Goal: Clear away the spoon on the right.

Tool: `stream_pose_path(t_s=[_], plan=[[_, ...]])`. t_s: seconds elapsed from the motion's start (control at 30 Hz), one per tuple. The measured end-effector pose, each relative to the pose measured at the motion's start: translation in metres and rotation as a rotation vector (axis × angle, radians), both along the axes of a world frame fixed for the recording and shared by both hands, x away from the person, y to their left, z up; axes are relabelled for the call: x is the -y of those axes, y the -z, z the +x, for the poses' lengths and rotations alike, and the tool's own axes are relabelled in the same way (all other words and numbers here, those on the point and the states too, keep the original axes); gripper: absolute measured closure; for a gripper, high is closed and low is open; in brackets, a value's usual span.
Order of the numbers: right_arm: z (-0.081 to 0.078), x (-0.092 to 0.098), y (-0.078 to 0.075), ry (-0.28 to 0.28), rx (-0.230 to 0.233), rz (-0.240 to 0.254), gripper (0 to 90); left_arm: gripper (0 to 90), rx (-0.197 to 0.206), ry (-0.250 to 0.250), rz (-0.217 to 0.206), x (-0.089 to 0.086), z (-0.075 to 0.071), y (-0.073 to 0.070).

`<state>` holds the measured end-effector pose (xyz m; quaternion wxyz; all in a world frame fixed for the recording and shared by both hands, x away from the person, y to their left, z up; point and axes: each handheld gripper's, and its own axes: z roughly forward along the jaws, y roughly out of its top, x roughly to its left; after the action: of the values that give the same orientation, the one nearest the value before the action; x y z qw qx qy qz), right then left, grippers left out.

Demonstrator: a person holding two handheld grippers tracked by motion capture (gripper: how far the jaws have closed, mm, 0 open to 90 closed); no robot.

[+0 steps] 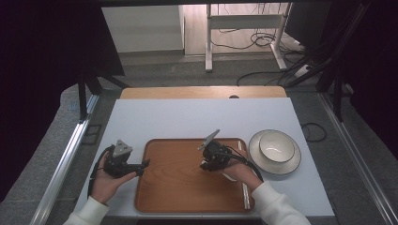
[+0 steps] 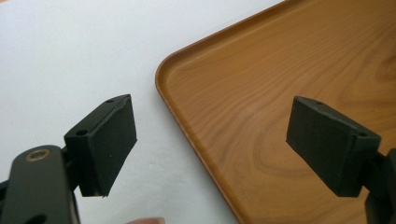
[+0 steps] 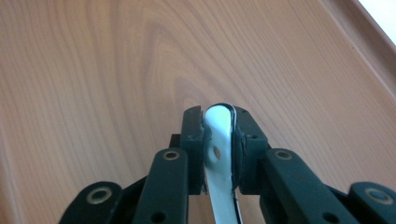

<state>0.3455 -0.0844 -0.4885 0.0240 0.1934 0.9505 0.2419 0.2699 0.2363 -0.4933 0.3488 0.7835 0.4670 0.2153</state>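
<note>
A wooden tray point(image 1: 178, 187) lies on the white table point(image 1: 187, 117). My right gripper point(image 1: 210, 161) hangs low over the tray's right half, its jaws pointing down at the wood point(image 3: 93, 70). In the right gripper view the right gripper point(image 3: 219, 114) is shut on a flat white handle point(image 3: 219, 186) with a small hole in it; what the handle belongs to is hidden. My left gripper point(image 1: 141, 166) rests at the tray's left rim. Its left gripper point(image 2: 210, 140) jaws stand wide open, one pad over the table and one over the tray point(image 2: 280, 70), with nothing between them.
A white bowl point(image 1: 276, 147) sits on a round plate point(image 1: 256, 157) just right of the tray. A slim pale utensil point(image 1: 245, 192) lies along the tray's right rim. Beyond the table's far edge are a desk frame and floor cables.
</note>
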Motion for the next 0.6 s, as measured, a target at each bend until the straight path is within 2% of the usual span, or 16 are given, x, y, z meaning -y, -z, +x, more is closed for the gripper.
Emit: stream_pose_path(t_s=[0.1,0.2,0.27,0.33,0.47,0.6], plan=[[0.0,0.0,-0.001,0.017,0.018,-0.002,62.7,15.6,-0.001,0.001,0.001,0.0,0.0,0.0],[-0.001,0.003,-0.005,0.04,0.039,0.016,54.8,15.6,-0.001,0.003,0.002,0.0,0.0,0.0],[0.0,0.006,-0.01,0.054,0.05,0.038,50.4,15.5,-0.001,0.002,0.001,0.0,0.0,0.0],[0.0,0.011,-0.018,0.078,0.065,0.062,49.6,15.6,0.0,0.002,0.0,0.0,0.0,0.0],[-0.002,0.02,-0.031,0.067,0.056,0.104,57.0,15.6,0.002,0.001,0.0,0.0,0.0,0.0],[-0.008,0.025,-0.032,0.014,-0.002,0.097,75.1,15.6,0.006,-0.003,-0.005,-0.001,0.0,-0.001]])
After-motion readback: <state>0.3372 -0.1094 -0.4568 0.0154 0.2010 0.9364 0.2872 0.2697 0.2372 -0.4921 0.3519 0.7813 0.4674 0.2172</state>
